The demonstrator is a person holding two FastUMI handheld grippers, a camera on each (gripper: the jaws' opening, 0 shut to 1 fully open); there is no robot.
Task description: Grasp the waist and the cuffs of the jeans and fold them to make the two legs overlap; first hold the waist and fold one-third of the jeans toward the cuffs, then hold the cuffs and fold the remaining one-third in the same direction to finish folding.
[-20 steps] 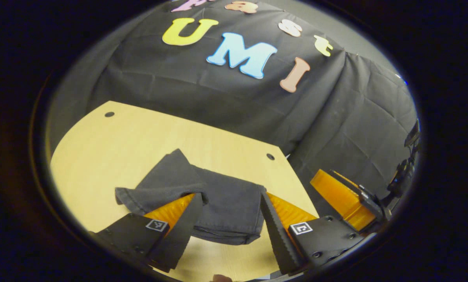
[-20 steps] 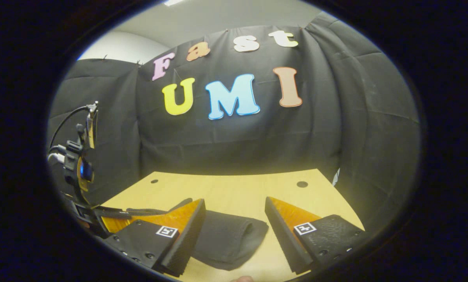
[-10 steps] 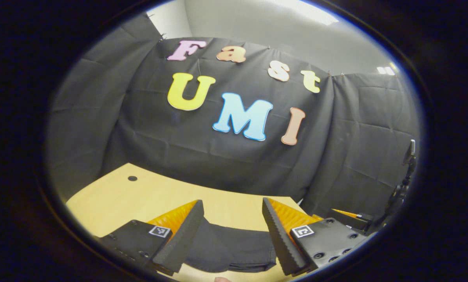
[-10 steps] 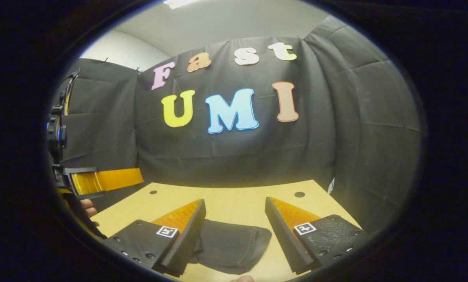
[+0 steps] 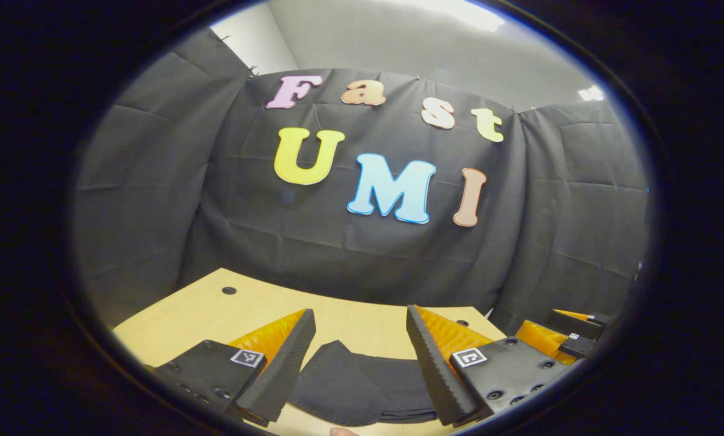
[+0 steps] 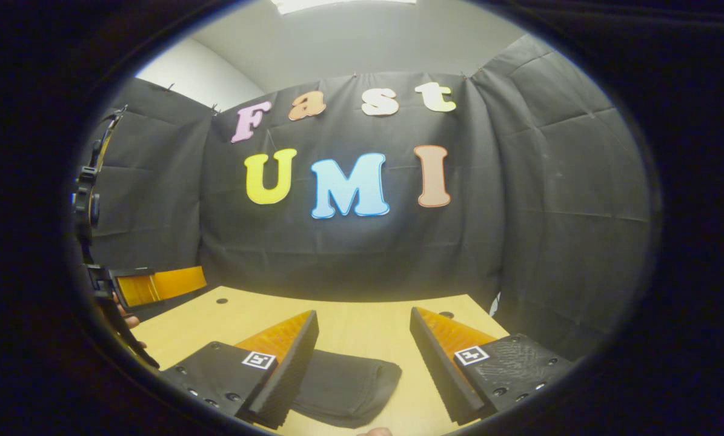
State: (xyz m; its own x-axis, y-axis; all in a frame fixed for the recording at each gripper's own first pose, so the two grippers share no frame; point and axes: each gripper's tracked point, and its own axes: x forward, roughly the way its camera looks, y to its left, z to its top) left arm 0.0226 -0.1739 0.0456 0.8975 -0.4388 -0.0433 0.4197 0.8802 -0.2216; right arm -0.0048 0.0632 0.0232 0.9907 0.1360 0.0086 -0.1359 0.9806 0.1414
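In the left gripper view, folded jeans show stacked edges.

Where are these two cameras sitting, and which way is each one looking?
Left gripper view: rides on the left gripper, looking forward over its open jaws at the folded jeans, the wooden table and the booth wall; the right gripper shows at its right edge.
Right gripper view: rides on the right gripper, jaws open, facing the same way; the left gripper and a hand show at its left edge.
Shared: jeans, table, wall.
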